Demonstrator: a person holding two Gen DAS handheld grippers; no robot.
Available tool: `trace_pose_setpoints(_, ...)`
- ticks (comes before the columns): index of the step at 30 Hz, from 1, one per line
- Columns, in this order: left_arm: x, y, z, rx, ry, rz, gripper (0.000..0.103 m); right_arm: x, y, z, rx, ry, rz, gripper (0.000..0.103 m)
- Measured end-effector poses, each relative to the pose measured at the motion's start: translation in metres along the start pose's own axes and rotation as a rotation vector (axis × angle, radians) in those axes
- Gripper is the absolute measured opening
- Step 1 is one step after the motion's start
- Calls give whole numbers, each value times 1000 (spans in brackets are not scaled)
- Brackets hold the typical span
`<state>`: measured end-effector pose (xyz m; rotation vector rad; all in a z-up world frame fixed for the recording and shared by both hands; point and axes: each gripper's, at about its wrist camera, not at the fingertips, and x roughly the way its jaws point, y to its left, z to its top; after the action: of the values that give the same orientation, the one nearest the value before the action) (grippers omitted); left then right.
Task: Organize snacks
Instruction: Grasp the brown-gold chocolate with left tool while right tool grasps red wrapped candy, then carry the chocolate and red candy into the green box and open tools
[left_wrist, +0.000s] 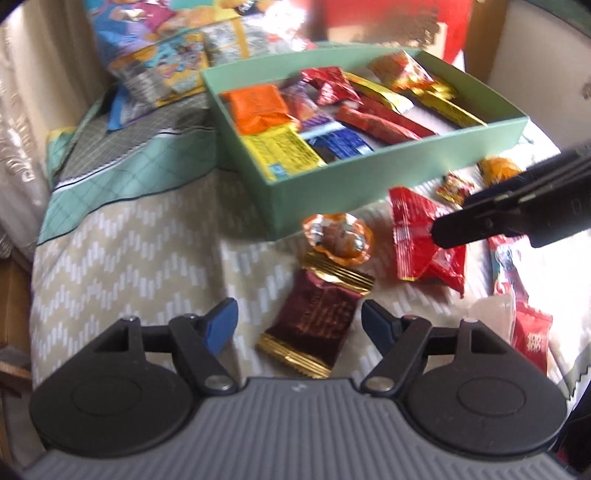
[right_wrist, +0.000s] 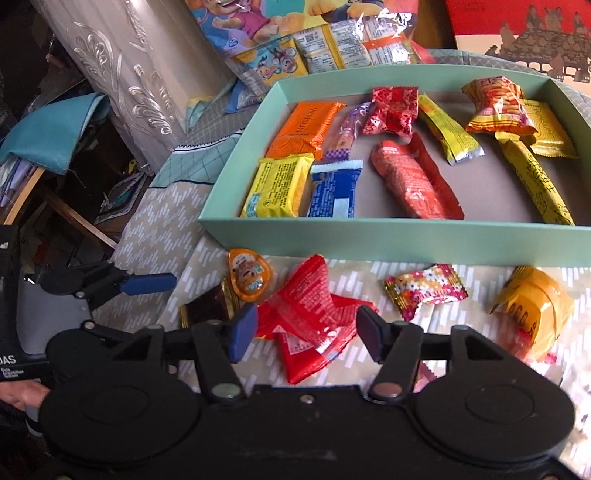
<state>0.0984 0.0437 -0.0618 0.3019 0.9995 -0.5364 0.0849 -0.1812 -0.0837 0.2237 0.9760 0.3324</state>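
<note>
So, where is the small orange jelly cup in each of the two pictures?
Left wrist view: the orange jelly cup sits at centre, just below the green box's near corner, touching the brown-and-gold packet's top.
Right wrist view: the cup lies left of centre, below the box's front wall.
Shared landmark: the red packet beside it.

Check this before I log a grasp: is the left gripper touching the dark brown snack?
Apart. In the left wrist view the left gripper is open, with cloth visible between each pad and the dark brown snack.

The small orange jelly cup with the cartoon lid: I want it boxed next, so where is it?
The small orange jelly cup lies on the patterned cloth outside the mint-green box, near its front-left corner, between the dark brown gold-edged wrapper and the red packet.
</note>
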Motion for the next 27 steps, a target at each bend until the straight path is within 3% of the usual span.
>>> trace_pose_setpoints(1,3,-1,0,2,10,-20,53,2,1,0,-9,4,4,63)
trace_pose_setpoints(3,0,-3,-2,-20,-2,-37,39,7,3,1,-23,6,4,66)
trace_pose_setpoints(4,-1,-2,-4,-40,-1,-44,38,10,3,2,-31,7,5,68)
trace_pose_setpoints(8,-9,1,-14,-131,7,-79,38,19,10,5,-88,16,0,70)
trace_pose_setpoints(13,-12,6,-20,-174,13,-60,42,21,26,-2,-186,62,23,71)
trace_pose_setpoints(27,-7,4,-18,-178,8,-32,53,9,26,-15,-201,69,49,76)
